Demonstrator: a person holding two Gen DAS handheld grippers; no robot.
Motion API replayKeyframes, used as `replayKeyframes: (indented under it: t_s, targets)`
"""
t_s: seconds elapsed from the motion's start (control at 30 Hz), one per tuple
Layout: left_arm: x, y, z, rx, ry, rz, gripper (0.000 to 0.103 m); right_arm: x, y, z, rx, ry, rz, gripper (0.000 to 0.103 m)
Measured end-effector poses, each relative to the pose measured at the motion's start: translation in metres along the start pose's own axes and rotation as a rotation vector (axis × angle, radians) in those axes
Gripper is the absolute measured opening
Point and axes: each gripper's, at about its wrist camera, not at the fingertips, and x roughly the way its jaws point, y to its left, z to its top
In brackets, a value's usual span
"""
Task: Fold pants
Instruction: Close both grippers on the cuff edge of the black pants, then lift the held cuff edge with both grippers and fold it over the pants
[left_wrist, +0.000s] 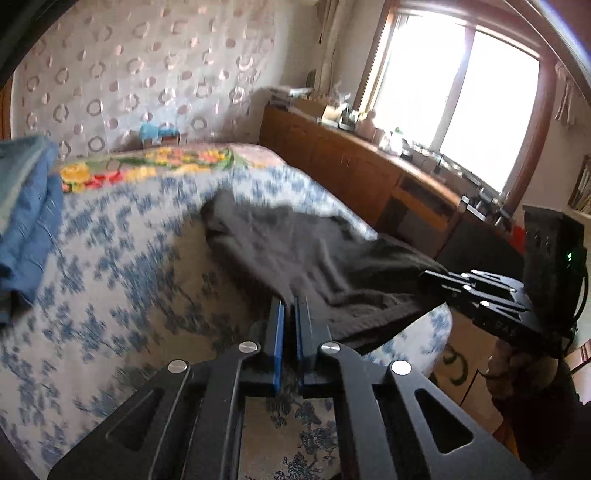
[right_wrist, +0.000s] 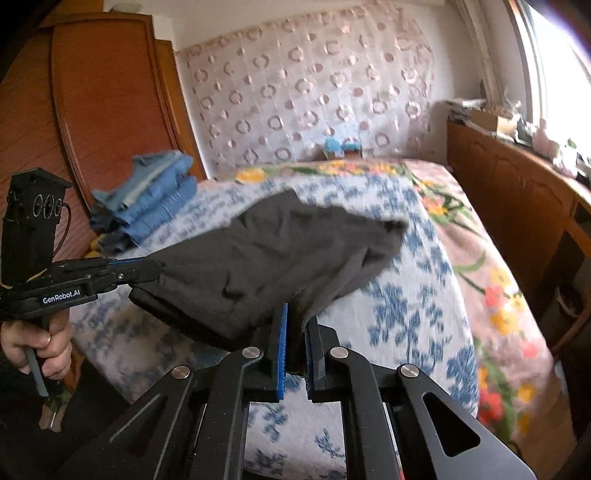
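Dark grey pants (right_wrist: 258, 258) lie partly on the bed (right_wrist: 406, 295) and partly lifted off it, held at their near edge by both claws.

Left claw (left_wrist: 290, 314): jaws drawn narrow, blue pads almost together, with the near hem of the pants pinched between the tips. In the right wrist view this same claw enters from the left, clamped on the left corner of the cloth, which hangs clear of the bed there. A hand (right_wrist: 37, 343) grips its handle at the lower left.

Right claw (right_wrist: 295, 325): jaws likewise narrow and closed on a fold of the pants, the cloth bunched between the blue pads. In the left wrist view it comes in from the right, gripping the right corner of the garment beyond the bed edge.

The far part of the pants rests on the blue-and-white flowered bedcover (left_wrist: 129, 258), creased and uneven. The cloth sags between the two grips.

A pile of folded blue clothes (right_wrist: 147, 199) sits at the far left of the bed, well apart from the pants. A bright flowered blanket (left_wrist: 147, 166) crosses the far end of the bed. A wooden cabinet (left_wrist: 351, 166) runs along the right side under the window (left_wrist: 461, 103); a wooden wardrobe (right_wrist: 103, 110) stands at the left. Both views are motion-blurred.
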Motion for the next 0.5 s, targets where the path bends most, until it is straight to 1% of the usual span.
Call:
replayKeyframes:
  t_s: [0.1, 0.2, 0.3, 0.5]
  targets:
    - [-0.019, -0.001, 0.016, 0.011, -0.05, -0.004, 0.006, -0.015, 0.007, 0.013, -0.022, -0.041, 0.021, 0.007]
    - [-0.037, -0.001, 0.036, 0.028, -0.091, -0.018, 0.006, -0.028, 0.018, 0.033, -0.058, -0.088, 0.037, 0.007]
    - [-0.054, -0.003, 0.056, 0.072, -0.14, 0.011, 0.005, -0.036, 0.031, 0.055, -0.115, -0.116, 0.061, 0.007]
    - [-0.084, 0.008, 0.092, 0.078, -0.229, 0.038, 0.005, -0.056, 0.053, 0.097, -0.213, -0.208, 0.081, 0.007]
